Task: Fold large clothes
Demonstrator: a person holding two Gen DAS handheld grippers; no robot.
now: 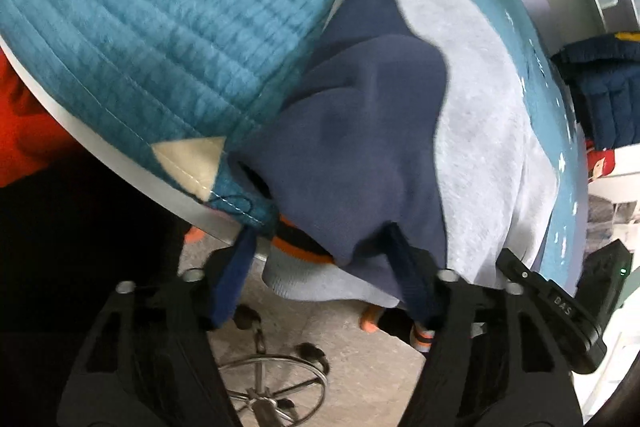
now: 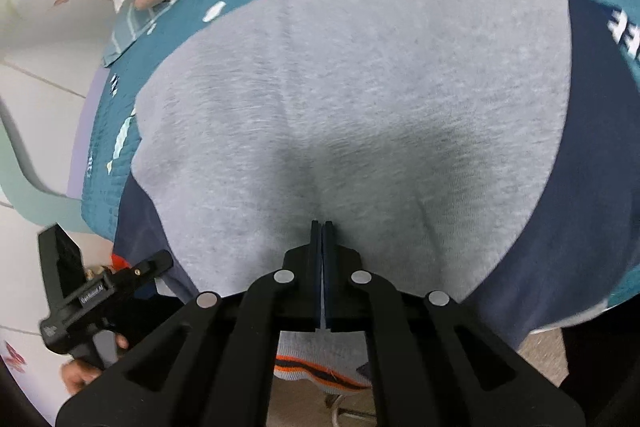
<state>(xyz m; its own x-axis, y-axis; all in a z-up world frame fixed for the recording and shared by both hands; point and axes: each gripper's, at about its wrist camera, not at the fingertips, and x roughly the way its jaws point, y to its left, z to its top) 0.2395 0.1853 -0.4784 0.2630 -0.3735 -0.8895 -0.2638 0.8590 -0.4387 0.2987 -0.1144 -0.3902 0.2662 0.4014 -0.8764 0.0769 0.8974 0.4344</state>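
The right gripper [image 2: 322,227] is pinching the sweater [image 2: 360,99] hem; the left gripper [image 1: 320,267] is gaping, holding nothing; keeping edges level should help.

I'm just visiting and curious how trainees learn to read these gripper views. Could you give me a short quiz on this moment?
1. True or false: the right gripper has its jaws pressed together on the grey-and-navy sweatshirt.
2. Multiple choice: what does the sweatshirt lie on? A) a bare wooden floor B) a teal quilted cover C) a metal tray
3. Fill in: the left gripper has its jaws ____, one finger on each side of the sweatshirt's hanging navy part.

Key: 1 true; 2 B; 3 open (spread wide).
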